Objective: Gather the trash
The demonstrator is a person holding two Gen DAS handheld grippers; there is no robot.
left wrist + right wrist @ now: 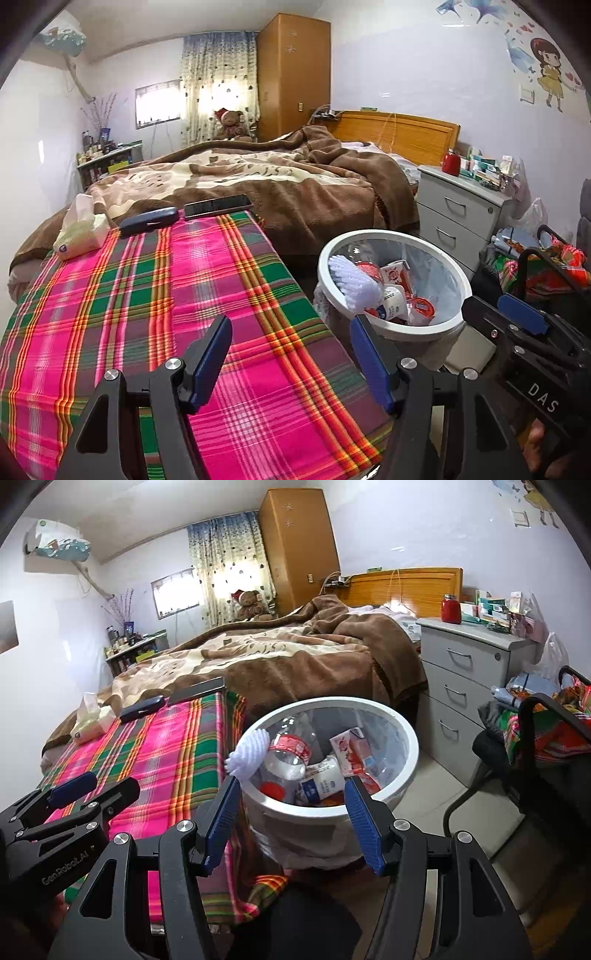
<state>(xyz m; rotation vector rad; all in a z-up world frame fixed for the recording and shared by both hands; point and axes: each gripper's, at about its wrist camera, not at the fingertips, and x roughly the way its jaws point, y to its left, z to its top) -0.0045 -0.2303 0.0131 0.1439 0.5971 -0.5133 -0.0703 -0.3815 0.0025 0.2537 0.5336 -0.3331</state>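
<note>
Both tools hang spread and empty: the left tool (291, 354) over the pink-and-green plaid cloth surface (147, 314), the right tool (291, 819) before the round white plastic trash bin (402, 760). The bin stands just beside the surface, seemingly for easy drops. Inside, a clear plastic bottle with red label (288, 755) lies tilted, cap toward the camera.

There were two grippers: the left gripper (290, 354) and the right gripper (291, 819). One white trash bin (402, 775) stood right of the table, holding one clear plastic bottle (288, 757), one white brush (247, 755) and one small carton (349, 744). On the table's far end lay one tissue pack (79, 232), one dark case (147, 220) and one phone (218, 206).
</note>
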